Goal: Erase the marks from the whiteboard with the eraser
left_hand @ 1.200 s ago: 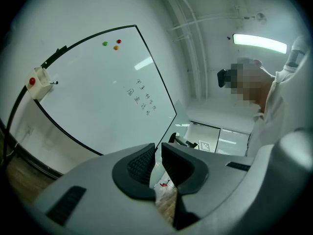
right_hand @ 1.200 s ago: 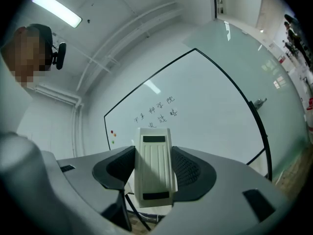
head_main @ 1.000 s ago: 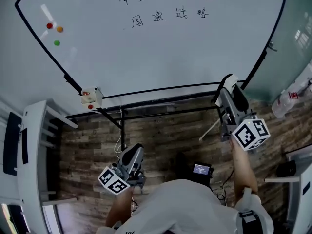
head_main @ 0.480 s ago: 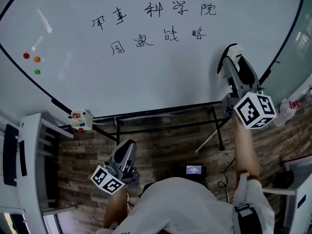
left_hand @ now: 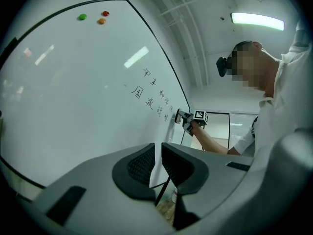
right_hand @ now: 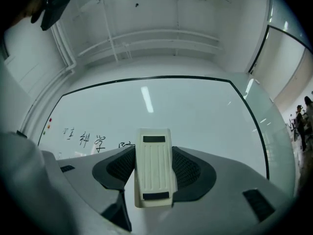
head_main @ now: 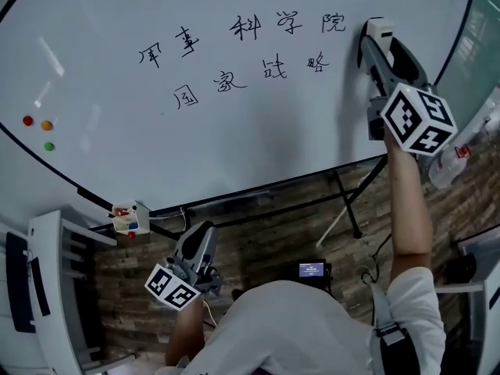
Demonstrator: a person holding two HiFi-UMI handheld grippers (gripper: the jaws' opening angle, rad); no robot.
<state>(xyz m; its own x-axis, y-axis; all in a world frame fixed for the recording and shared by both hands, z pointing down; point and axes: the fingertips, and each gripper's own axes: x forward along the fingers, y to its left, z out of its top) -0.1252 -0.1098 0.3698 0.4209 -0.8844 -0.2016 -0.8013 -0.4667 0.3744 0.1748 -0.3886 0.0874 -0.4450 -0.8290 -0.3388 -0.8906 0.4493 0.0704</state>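
Observation:
The whiteboard (head_main: pixel 234 147) fills the top of the head view, with two rows of handwritten marks (head_main: pixel 234 53) in its upper middle. My right gripper (head_main: pixel 373 33) is raised to the board just right of the top row, shut on a white eraser (right_hand: pixel 154 166) whose far end (head_main: pixel 378 28) meets the board. In the right gripper view the marks (right_hand: pixel 90 139) lie to the left of the eraser. My left gripper (head_main: pixel 201 244) hangs low below the board's bottom edge; its jaws (left_hand: pixel 155 163) stand nearly together with nothing between them.
Three coloured magnets (head_main: pixel 37 130) sit at the board's left. A small marker holder (head_main: pixel 129 217) hangs at the board's lower left corner. The board's black stand (head_main: pixel 344 201) rises from a wood-plank floor. A white shelf unit (head_main: pixel 47 287) stands at the left.
My right gripper has risen with the eraser from below the board's bottom edge up to the right end of the top row of marks. The left gripper stayed low.

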